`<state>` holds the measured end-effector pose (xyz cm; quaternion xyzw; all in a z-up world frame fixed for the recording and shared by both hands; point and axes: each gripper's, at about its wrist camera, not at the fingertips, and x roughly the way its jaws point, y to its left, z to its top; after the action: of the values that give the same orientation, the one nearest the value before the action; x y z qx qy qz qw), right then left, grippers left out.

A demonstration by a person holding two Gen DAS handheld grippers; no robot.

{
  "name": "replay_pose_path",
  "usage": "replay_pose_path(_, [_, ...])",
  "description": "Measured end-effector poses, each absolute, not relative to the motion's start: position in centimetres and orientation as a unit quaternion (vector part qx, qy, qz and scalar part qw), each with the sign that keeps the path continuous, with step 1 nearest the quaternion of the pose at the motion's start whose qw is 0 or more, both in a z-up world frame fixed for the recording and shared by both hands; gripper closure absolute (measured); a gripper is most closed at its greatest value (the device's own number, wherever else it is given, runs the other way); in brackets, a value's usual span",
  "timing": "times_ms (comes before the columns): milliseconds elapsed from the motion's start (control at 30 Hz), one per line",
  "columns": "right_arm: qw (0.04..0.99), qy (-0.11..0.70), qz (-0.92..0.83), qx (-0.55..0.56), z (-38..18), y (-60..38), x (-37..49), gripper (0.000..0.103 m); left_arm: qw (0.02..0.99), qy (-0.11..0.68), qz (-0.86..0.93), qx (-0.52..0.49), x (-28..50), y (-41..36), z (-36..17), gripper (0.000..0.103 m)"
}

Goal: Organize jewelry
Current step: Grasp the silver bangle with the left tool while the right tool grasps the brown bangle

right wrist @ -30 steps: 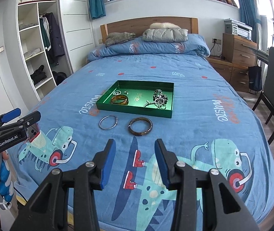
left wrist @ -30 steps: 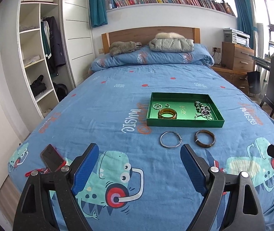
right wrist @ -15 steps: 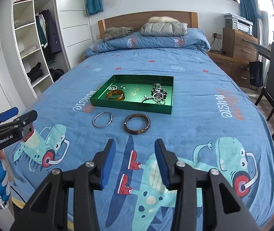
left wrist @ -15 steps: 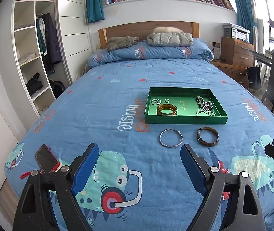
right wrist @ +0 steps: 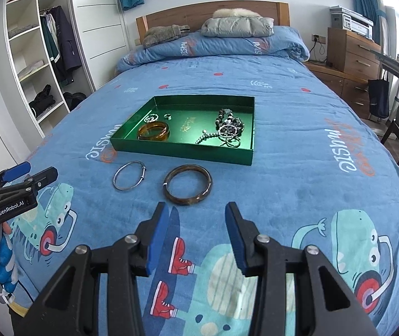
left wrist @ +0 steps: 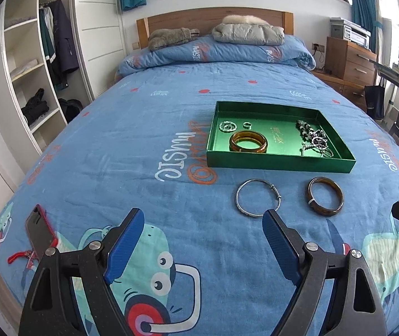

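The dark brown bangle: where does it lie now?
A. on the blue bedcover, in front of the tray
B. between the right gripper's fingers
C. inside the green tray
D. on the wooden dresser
A: the dark brown bangle lies flat on the bedcover, beside the silver bangle, outside the green tray.

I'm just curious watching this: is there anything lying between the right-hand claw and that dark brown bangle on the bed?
No. In the right wrist view, only bare blue bedspread separates the open right gripper from the dark bangle.

Black tongs (right wrist: 196,218), blue pads (right wrist: 158,238), seemingly silver screws.
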<state>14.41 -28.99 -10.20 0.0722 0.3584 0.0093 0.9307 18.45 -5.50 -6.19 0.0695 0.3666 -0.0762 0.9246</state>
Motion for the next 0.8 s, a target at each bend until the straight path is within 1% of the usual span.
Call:
replay_pose_path(100, [0.927,0.369,0.012,0.074,-11.3,-29.4,16.5,0.063,0.914,0.389,-0.093,0.063,20.6,-5.7,-8.1,0.023])
replay_pose_path(167, [0.924,0.375,0.017,0.078,-12.1,-29.7,17.8,0.063,0.908,0.402,-0.103,0.056,21.8,-5.8,-9.1,0.027])
replay_pose_path(400, [0.915,0.394,0.025,0.082,-14.6,-30.3,21.8,0.063,0.898,0.420,-0.119,0.057,24.8,-7.4,-11.2,0.033])
replay_pose_path(500, [0.912,0.402,0.030,0.082,-15.6,-30.2,23.2,0.064,0.894,0.426,-0.121,0.067,25.8,-8.2,-12.1,0.041])
replay_pose_path(633, [0.906,0.413,0.029,0.083,-16.8,-30.2,24.4,0.064,0.886,0.439,-0.124,0.079,26.9,-8.9,-13.5,0.055])
replay_pose_path(733, [0.902,0.424,0.029,0.080,-17.7,-30.2,25.1,0.073,0.878,0.453,-0.128,0.088,27.5,-9.4,-14.6,0.064])
replay_pose_path(767, [0.901,0.426,0.028,0.076,-17.9,-30.1,25.2,0.076,0.878,0.452,-0.128,0.091,27.5,-9.5,-14.7,0.065])
replay_pose_path(800, [0.901,0.427,0.029,0.073,-18.0,-30.1,25.3,0.076,0.878,0.451,-0.128,0.097,27.5,-9.7,-14.8,0.065])
